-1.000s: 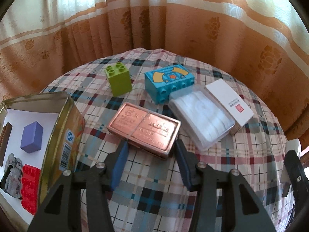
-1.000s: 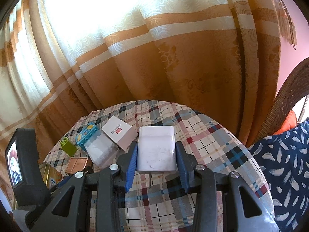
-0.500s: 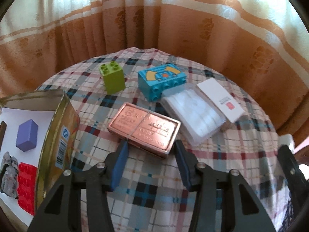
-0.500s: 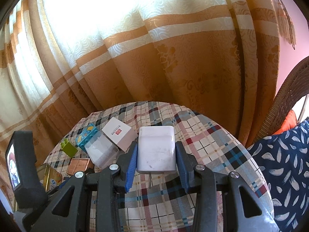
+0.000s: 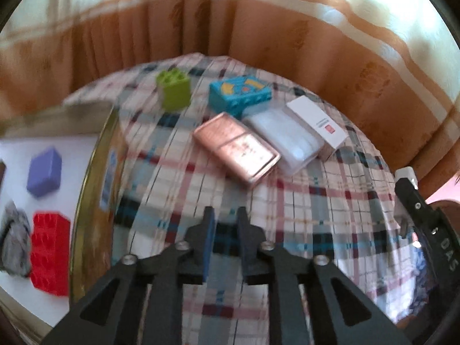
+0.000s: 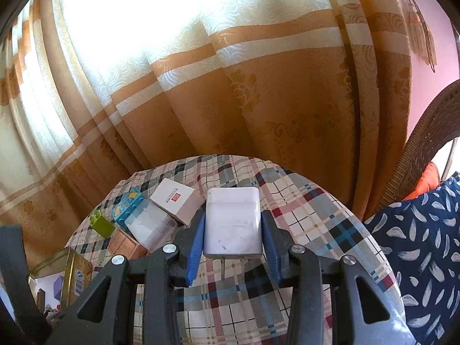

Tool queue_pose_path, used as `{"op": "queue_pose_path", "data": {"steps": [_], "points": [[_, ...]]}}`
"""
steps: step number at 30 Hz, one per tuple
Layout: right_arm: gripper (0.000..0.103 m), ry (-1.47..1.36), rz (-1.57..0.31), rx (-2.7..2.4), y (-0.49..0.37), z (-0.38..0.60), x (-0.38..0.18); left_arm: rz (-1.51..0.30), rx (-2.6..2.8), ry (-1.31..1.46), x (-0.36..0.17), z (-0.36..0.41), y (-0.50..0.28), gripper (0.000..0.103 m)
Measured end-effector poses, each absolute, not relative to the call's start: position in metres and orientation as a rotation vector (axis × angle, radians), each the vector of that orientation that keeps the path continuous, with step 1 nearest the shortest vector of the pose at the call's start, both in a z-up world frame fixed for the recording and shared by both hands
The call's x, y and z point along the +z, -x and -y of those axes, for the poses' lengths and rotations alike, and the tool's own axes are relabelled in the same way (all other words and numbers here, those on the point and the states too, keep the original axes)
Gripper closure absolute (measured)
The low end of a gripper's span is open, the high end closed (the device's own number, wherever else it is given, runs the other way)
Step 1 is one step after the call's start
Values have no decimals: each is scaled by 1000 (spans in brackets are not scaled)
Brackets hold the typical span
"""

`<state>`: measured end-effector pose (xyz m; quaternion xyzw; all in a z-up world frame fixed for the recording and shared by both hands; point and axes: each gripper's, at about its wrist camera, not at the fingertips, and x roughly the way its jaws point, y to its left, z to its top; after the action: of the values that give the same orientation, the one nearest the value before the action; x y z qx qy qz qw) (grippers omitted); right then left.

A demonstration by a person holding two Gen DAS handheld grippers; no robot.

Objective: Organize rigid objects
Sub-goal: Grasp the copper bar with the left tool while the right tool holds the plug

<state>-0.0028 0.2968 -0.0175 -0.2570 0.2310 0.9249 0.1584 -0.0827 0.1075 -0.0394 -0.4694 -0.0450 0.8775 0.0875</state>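
Note:
My left gripper (image 5: 225,218) is nearly shut and empty, held short of the copper tin (image 5: 235,148) on the plaid tablecloth. Beyond the copper tin lie a clear plastic case (image 5: 283,141), a white box (image 5: 316,122), a blue brick (image 5: 240,95) and a green brick (image 5: 174,90). A gold tin box (image 5: 95,178) at left holds a purple block (image 5: 44,172), a red brick (image 5: 50,257) and a grey lump (image 5: 14,244). My right gripper (image 6: 233,224) is shut on a white plug adapter (image 6: 232,225), held above the table.
Orange and cream curtains hang close behind the round table (image 5: 330,230). A wicker chair (image 6: 425,143) and a blue patterned cushion (image 6: 417,244) stand to the right. The right gripper also shows at the right edge of the left wrist view (image 5: 425,221).
My left gripper has closed from wide open to nearly shut and pulled back from the copper tin, swinging left; the view is blurred. The right gripper still holds the adapter.

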Motion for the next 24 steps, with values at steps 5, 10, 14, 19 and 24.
{"op": "queue_pose_path", "data": {"steps": [5,10,14,19,24], "points": [[62,729,-669,2650,3,-298,-18,111,2678,1314,-31,-112,74,47],[62,729,-687,2657,1,-299,-18,19,2724,1277,-23,-126,92,41],[62,737,-699,2656,2,-299,-19,-125,2683,1323,-33,-141,113,39],[62,740,-700,2657,2,-299,-19,-351,2689,1277,-42,-150,121,26],[62,749,-681,2658,4,-296,-19,-353,2701,1243,-44,-143,123,14]]}}
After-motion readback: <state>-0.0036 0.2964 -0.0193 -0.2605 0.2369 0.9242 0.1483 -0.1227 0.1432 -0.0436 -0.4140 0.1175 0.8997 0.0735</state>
